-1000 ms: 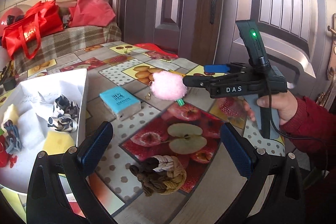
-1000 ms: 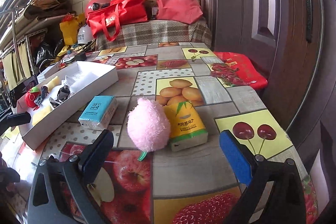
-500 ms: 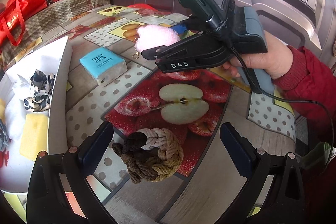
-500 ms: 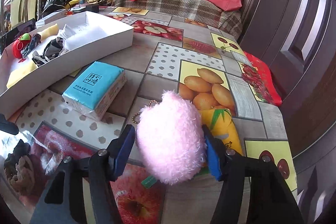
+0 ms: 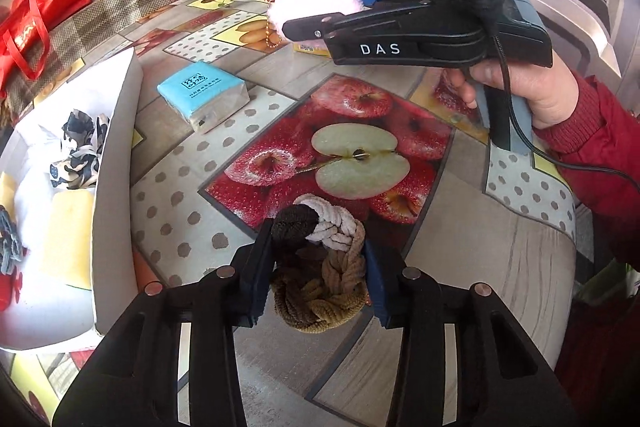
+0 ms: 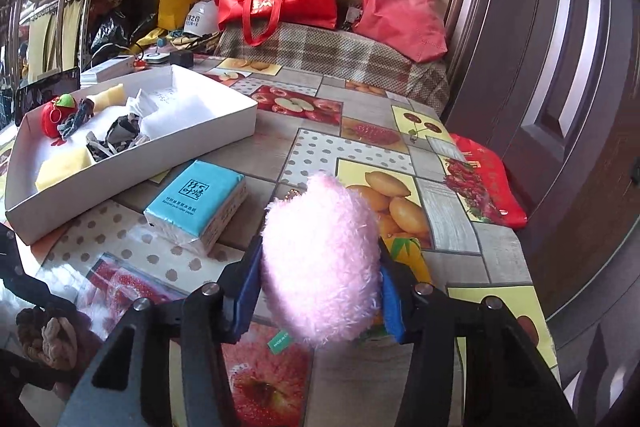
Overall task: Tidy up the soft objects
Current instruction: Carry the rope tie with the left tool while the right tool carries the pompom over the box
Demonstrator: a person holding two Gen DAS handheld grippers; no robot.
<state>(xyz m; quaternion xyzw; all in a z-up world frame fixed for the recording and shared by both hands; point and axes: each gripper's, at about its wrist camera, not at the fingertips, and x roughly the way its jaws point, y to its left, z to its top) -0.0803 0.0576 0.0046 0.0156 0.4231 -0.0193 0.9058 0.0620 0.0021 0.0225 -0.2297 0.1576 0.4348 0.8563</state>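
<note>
Table (image 5: 460,239): two claws, two toys.

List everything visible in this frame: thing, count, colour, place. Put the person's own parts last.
pompom: 1, pink, held above table
braided scrunchie: 1, brown and cream, near table edge
tissue pack: 1, blue, beside box
yellow pack: 1, behind pompom
box: 1, white, table's left, holding sponges, scrunchies, red toy
red bags: 2, on bench behind
table: 1, fruit-print cloth
left hand-held gripper: shut on scrunchie
right hand-held gripper: shut on pompom
</note>
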